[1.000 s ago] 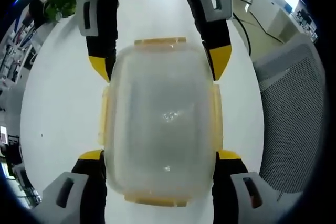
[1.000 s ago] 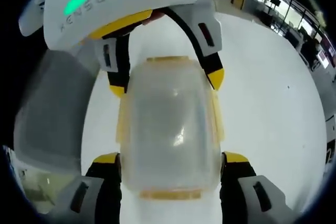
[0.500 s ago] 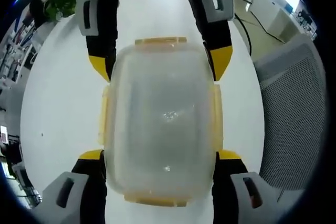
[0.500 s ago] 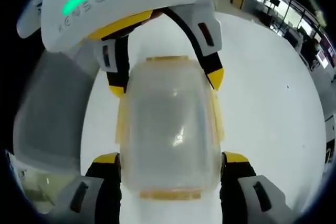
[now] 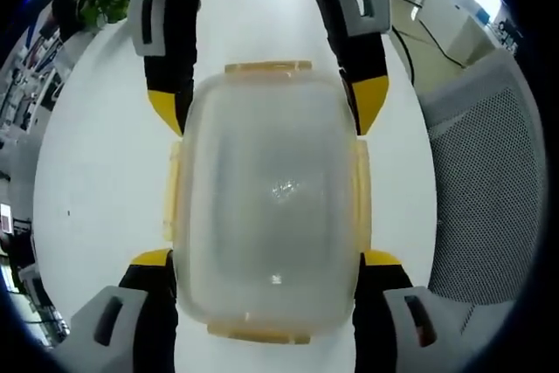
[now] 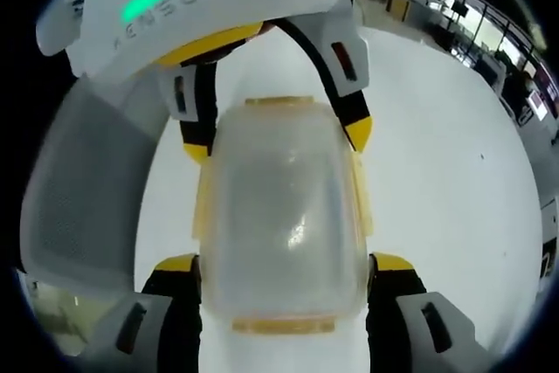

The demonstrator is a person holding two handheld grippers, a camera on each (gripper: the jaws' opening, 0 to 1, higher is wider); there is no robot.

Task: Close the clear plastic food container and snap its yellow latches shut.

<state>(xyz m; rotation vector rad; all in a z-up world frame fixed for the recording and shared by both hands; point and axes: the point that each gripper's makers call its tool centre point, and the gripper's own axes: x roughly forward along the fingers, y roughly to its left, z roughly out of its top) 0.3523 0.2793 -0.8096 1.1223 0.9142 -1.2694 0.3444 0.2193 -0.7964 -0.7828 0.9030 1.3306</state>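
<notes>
Container (image 5: 266, 207) is sitting on the table (image 5: 96, 172) between my left gripper (image 5: 266, 259) and my right gripper (image 5: 266, 107), a chair (image 5: 485, 189) standing beside.

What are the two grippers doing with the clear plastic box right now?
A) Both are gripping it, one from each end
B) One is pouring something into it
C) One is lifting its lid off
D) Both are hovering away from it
A: in the left gripper view the left gripper straddles the near end of the clear container and the right gripper straddles the far end, jaw tips against its yellow-latched sides.
</notes>
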